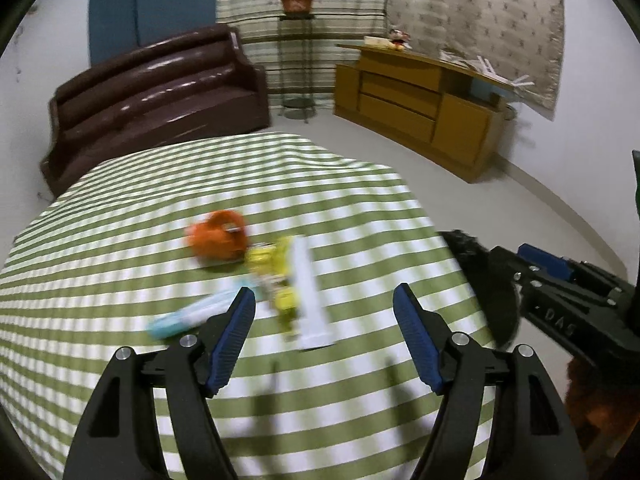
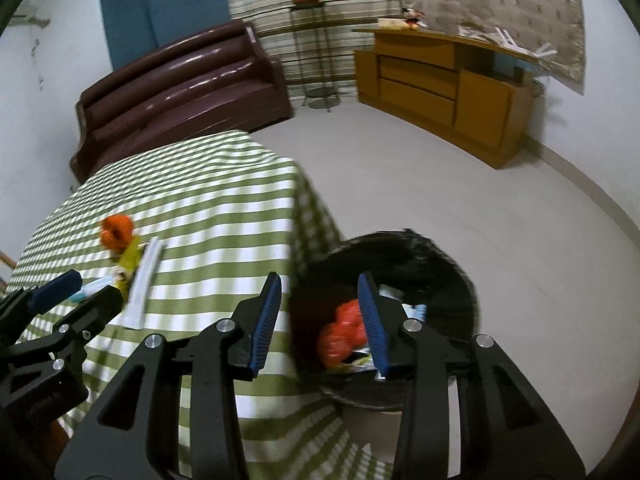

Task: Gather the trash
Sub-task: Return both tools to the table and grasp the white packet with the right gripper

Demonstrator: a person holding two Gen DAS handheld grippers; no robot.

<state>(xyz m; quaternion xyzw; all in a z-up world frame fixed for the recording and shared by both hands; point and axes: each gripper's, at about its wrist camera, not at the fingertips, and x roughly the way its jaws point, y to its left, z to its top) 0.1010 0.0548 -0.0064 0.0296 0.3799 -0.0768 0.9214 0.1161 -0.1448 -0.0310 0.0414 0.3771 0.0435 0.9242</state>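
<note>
Trash lies in a loose cluster on the desk [image 1: 120, 216], which wears a green-and-white striped cloth. Taking the orange crumpled wrapper [image 1: 216, 240] as the landmark: a yellow wrapper [image 1: 276, 276] touches its near right side, a long white box [image 1: 310, 300] lies just right of the yellow piece and runs toward the camera, and a pale blue tube [image 1: 188, 314] rests nearer the camera and left of the yellow wrapper. All of it is blurred, so finer detail cannot be told.

The left claw [image 1: 324, 312] hovers above the cloth on the near side of the orange wrapper, its blue pads wide apart with nothing between them; the white box's near end shows in the gap beneath.

The right claw [image 2: 320, 312] is well to the right of the orange wrapper, past the desk's edge, over a black trash bin [image 2: 440, 264] standing on the floor against the hanging cloth. Its jaws stand partly apart and grip nothing. Inside the bin, red-orange crumpled trash [image 2: 340, 332] and some pale scraps are visible.
</note>
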